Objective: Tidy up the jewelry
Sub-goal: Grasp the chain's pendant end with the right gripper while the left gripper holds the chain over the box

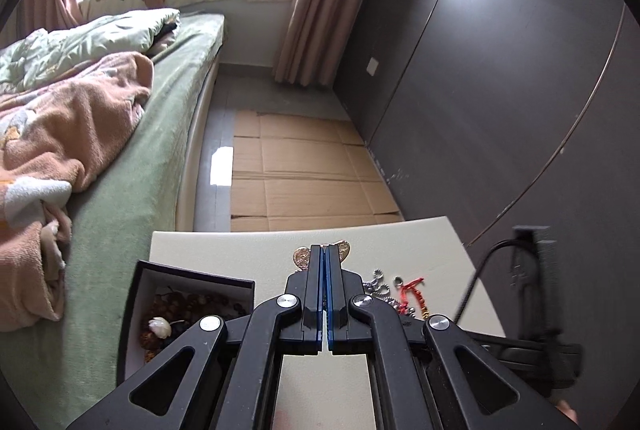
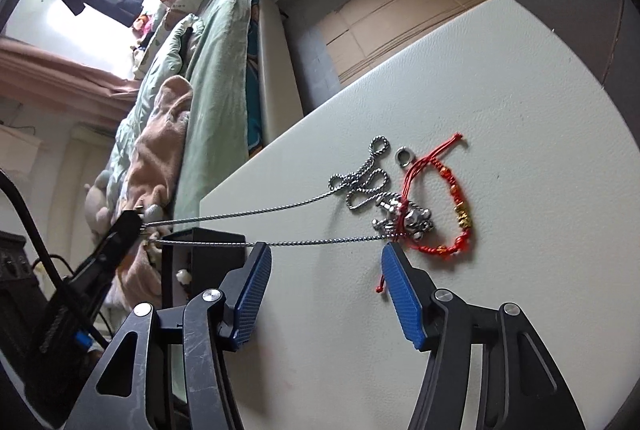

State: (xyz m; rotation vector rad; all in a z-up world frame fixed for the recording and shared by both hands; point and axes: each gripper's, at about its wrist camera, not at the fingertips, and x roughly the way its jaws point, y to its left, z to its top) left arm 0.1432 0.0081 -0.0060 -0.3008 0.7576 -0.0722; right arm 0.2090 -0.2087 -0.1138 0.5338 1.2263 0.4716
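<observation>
My left gripper point(image 1: 325, 250) is shut on a silver chain necklace. In the right wrist view the left gripper point(image 2: 134, 226) holds the chain point(image 2: 280, 207) stretched taut from the table, above the black jewelry box point(image 2: 208, 250). The chain's other end and silver charms point(image 2: 416, 220) lie on the white table point(image 2: 500, 149), tangled with a red braided bracelet point(image 2: 452, 205). A small silver ring point(image 2: 405, 157) lies beside them. The box point(image 1: 168, 310) holds brown beads and a white flower piece. A gold pendant point(image 1: 304, 256) sits behind the left fingertips. My right gripper point(image 2: 326, 262) is open, just short of the bracelet.
A bed with green sheet and peach blanket point(image 1: 80, 133) stands left of the table. Flattened cardboard point(image 1: 304, 173) covers the floor beyond the table edge. A dark wall point(image 1: 500, 89) runs along the right. The right gripper's body and cable point(image 1: 532, 270) show at right.
</observation>
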